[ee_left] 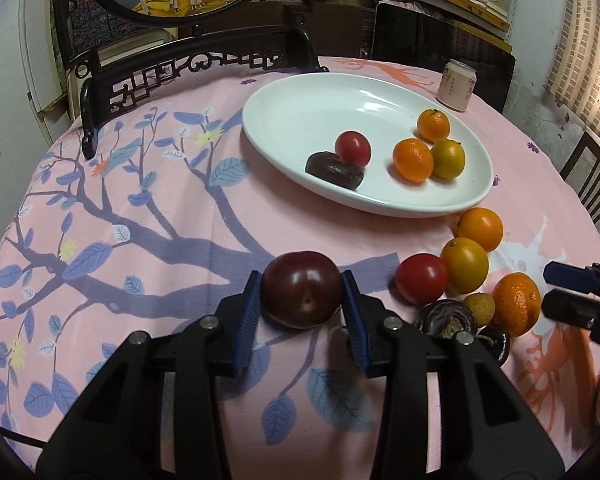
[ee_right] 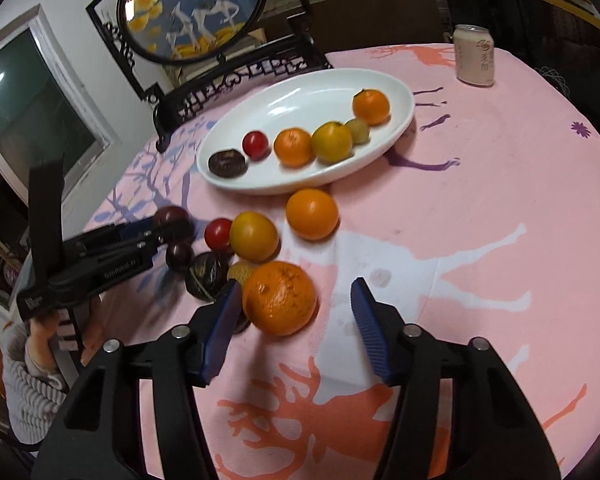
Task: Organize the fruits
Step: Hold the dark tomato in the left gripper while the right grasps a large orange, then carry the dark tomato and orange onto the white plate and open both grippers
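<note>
Item one: our left gripper (ee_left: pixel 302 300), jaws clenched on a dark plum (ee_left: pixel 302 294), one blue pad on each flank. The plum sits low over the pink tablecloth (ee_left: pixel 148 184), near side of the white oval dish (ee_left: pixel 260 120) and well apart from it.

Item two: our right gripper (ee_right: pixel 296 312), jaws spread wide and holding nothing. A rough-skinned mandarin (ee_right: pixel 279 298) lies between them, pressed toward the left pad, with a clear gap to the right pad.

Item three: the dish, already holding a dark fruit, a red one, and several orange and yellow ones.

Item four: loose fruit between the dish and our grippers, including a smooth orange (ee_right: pixel 312 214), a yellow citrus (ee_right: pixel 254 236) and a red tomato-like fruit (ee_right: pixel 219 233).

Judgement: the dish lies ahead and slightly right of the plum; we reckon the left hand is committed to carry there, while the right needs centring before closing.
</note>
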A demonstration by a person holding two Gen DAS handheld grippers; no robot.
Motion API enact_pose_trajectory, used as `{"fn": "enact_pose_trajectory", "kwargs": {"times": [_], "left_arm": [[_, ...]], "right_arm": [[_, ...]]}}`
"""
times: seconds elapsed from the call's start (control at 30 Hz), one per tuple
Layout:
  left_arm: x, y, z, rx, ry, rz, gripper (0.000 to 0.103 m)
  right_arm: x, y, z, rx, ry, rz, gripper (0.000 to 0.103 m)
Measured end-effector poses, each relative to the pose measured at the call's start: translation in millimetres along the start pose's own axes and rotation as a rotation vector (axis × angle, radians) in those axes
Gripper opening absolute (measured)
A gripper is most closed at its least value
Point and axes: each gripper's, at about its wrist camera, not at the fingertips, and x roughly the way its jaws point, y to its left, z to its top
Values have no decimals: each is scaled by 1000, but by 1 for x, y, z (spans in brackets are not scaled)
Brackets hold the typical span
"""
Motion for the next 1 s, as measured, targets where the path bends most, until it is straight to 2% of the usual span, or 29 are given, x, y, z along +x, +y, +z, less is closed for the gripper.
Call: {"fn": "enact_pose_trajectory", "kwargs": {"times": [0.2,0.37,0.5,0.57,1.0], "left_arm": [[2,-2,-1,11,3,7,41],[4,-3,-1,10,5,12,41],[7,0,0,-6,13,-3,41],[7,0,0,-9,14,-6,41],[5,2,0,-19,8,-11,40]], "right_arm": [[11,8,-5,-45,25,-13,50],[12,12,-5,-68,10,-21,48],[20,14,-7,-73,42,-5,48],[26,15,-10,-85,60,-35,48],[23,8,-9,-70,37,-78,45]]}}
